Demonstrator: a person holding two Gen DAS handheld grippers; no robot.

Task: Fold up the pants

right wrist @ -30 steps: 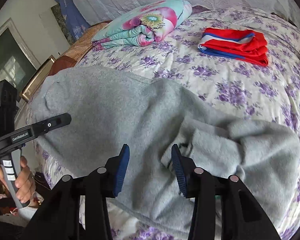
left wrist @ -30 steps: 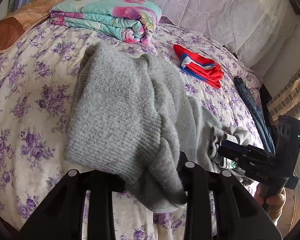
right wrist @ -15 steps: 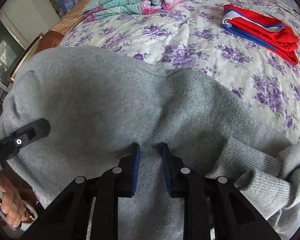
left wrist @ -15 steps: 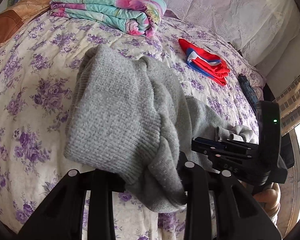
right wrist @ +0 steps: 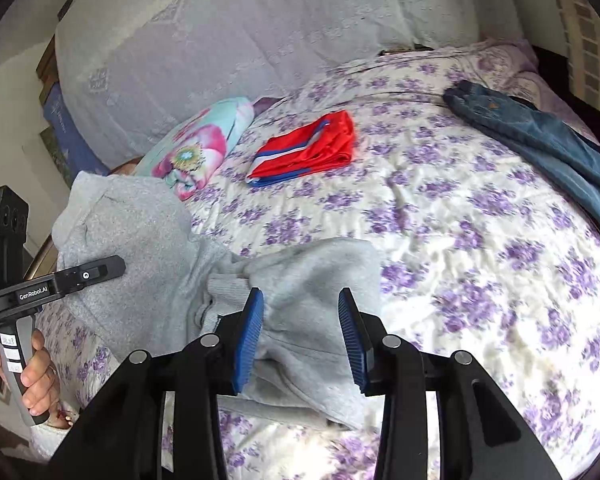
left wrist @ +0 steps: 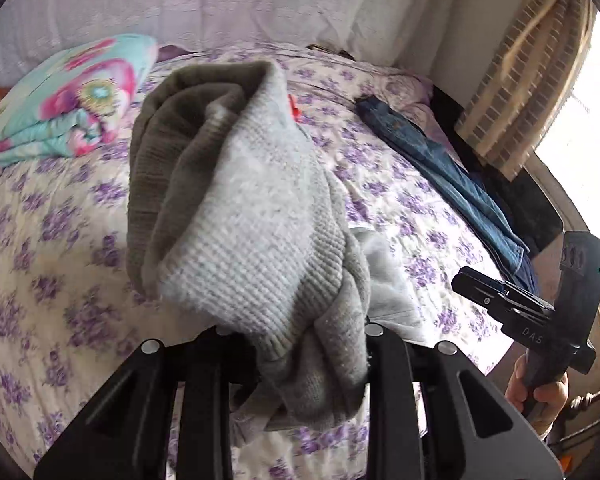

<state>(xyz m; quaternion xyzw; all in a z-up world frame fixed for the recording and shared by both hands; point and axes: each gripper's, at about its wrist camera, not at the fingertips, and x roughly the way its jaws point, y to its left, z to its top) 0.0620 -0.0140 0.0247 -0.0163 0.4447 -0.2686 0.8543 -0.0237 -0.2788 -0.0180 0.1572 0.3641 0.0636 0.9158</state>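
Left wrist view: left gripper [left wrist: 300, 344] clenches bunched grey pants [left wrist: 244, 216] aloft; right gripper [right wrist: 300, 336] hovers released over them.

Bright daylight from the blown-out window [left wrist: 588, 128]; fisheye-warped dark corners, slight motion blur.

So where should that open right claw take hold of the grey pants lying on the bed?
Probably the ribbed cuff of the grey pants, just left of the open right claw. It is a thick, bunched edge standing off the bed, so coming down from above and closing across it looks easiest. The left claw already pinches the other end.
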